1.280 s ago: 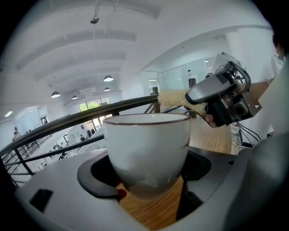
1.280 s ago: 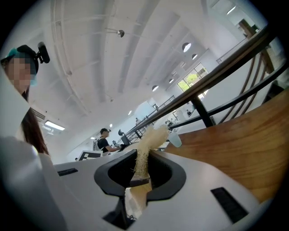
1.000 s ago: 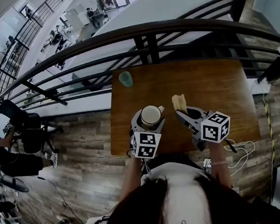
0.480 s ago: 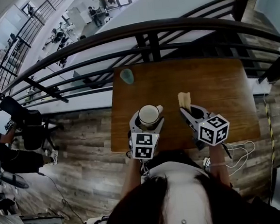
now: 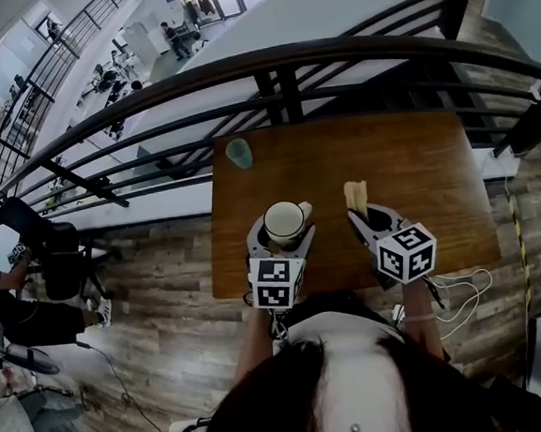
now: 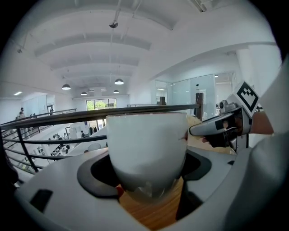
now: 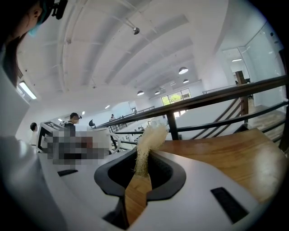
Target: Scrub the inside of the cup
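A white cup stands upright with its mouth up, held off the brown wooden table near its front edge. My left gripper is shut on the cup, and in the left gripper view the cup fills the gap between the grey jaws. My right gripper is just to the right of the cup, apart from it, and is shut on a pale yellow sponge. In the right gripper view the sponge sticks up edge-on from between the pads. The sponge is outside the cup.
A small teal object sits at the table's far left corner. A dark metal railing runs along the table's far side, with an open drop to a lower floor behind it. White cables lie on the wooden floor to the right.
The right gripper has rolled and shifted a little to the right with the sponge. The left gripper has lifted the cup slightly. Both grips are unchanged.
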`<state>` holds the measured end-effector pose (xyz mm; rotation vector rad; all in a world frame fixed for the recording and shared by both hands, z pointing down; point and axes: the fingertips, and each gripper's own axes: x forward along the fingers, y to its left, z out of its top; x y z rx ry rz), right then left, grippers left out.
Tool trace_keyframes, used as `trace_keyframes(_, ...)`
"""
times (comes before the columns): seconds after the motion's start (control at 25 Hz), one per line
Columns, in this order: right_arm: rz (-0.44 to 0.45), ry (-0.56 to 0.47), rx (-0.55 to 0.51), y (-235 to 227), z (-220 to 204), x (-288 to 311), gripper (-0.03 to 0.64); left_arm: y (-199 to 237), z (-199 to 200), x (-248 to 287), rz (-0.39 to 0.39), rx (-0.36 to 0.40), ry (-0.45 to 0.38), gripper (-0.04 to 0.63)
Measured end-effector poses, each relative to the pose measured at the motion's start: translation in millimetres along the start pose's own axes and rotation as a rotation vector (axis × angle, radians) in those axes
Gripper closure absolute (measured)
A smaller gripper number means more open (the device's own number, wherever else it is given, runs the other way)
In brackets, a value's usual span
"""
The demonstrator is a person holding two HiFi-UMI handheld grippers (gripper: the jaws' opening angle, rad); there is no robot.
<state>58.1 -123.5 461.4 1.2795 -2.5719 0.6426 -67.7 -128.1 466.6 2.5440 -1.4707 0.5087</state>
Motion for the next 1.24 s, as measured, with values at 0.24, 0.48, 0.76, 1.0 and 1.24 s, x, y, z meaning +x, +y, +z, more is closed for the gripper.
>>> trace_keyframes(0.24,-0.009,0.024,-0.002,-4.7,-5.0,0.2,0.534,-3.5,3.2,4.5,-0.015,-0.003,-0.022,0.195)
trace_keyframes(0.48,-0.011,0.037,-0.007,-6.8,-5.0,-1.2,0.534,-1.8,6.3,7.0,0.006,-0.010,-0.032,0.195)
trace_keyframes(0.76,-0.016,0.050,0.001,-9.3,-11.5,0.5,0.534,-3.6,4.0,6.2,0.004,-0.005,-0.043,0.195)
trace_keyframes(1.0,-0.016,0.065,-0.012,-6.7,-12.5,1.0,0.534,-7.7,2.6,6.9,-0.011,0.009,-0.039,0.195)
trace_keyframes(1.24,-0.019,0.074,-0.015,-8.8,-17.1,6.4,0.534,-2.5,-1.5,12.2,-0.015,0.017,-0.051,0.195)
